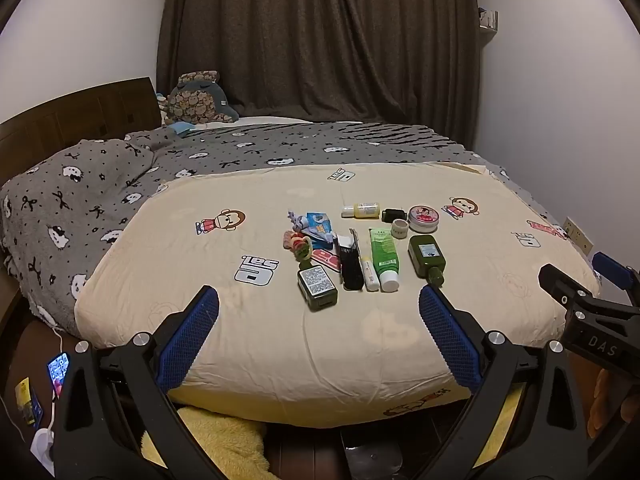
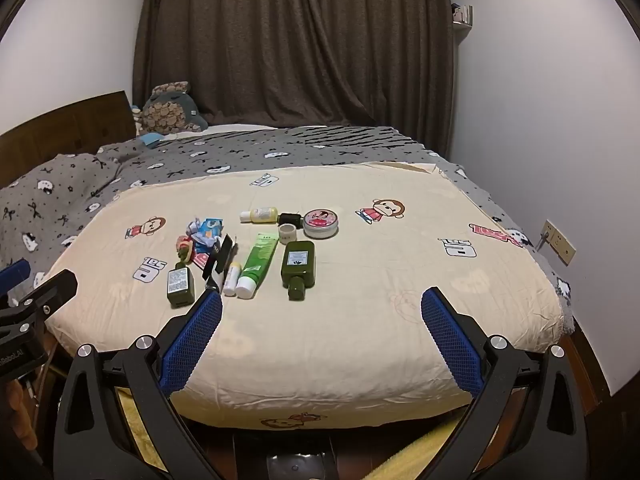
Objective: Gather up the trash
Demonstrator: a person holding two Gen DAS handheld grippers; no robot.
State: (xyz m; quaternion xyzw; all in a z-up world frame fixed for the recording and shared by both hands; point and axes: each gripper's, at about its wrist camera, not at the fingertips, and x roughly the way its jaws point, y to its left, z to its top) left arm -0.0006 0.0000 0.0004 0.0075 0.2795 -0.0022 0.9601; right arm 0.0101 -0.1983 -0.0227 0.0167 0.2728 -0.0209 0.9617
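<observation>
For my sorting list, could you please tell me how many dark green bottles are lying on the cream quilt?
2. One dark green bottle lies at the near left of the cluster; the other dark green bottle lies at the near right, beside the light green tube. None seems hidden.

Left gripper [image 1: 319, 300] is held above the near edge of the bed [image 1: 280, 352], jaws spread wide, nothing between the blue fingers [image 1: 188, 336]. On the cream quilt [image 1: 460, 288] lies a cluster: green tube [image 1: 384, 254], two dark green bottles [image 1: 427, 254] [image 1: 317, 286], pink tin [image 1: 423, 217], yellow bottle [image 1: 362, 209], crumpled wrappers [image 1: 310, 230]. The right gripper [image 1: 576, 300] shows at the right edge.
</observation>
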